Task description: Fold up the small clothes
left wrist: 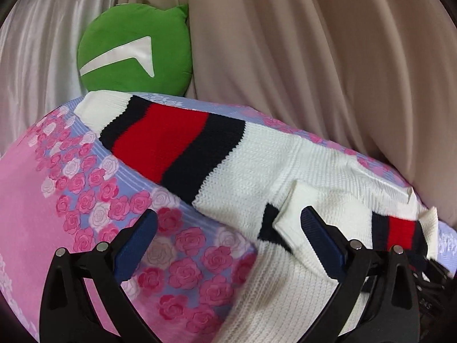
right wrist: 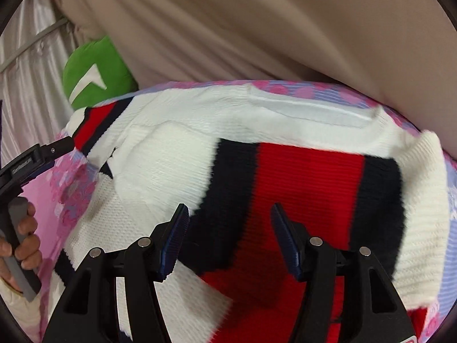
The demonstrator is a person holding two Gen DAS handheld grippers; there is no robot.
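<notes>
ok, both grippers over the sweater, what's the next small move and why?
Probably lower the right gripper and close on the striped sleeve: its jaws are open with nothing pinched, right above that fabric. The left gripper is open too, beside the other cuff.

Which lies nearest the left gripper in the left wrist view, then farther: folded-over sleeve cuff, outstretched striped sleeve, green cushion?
1. Folded-over sleeve cuff, just ahead, beside the right finger.
2. Outstretched striped sleeve, mid-bed, ahead.
3. Green cushion, beyond the bed's far edge, upper left.
</notes>
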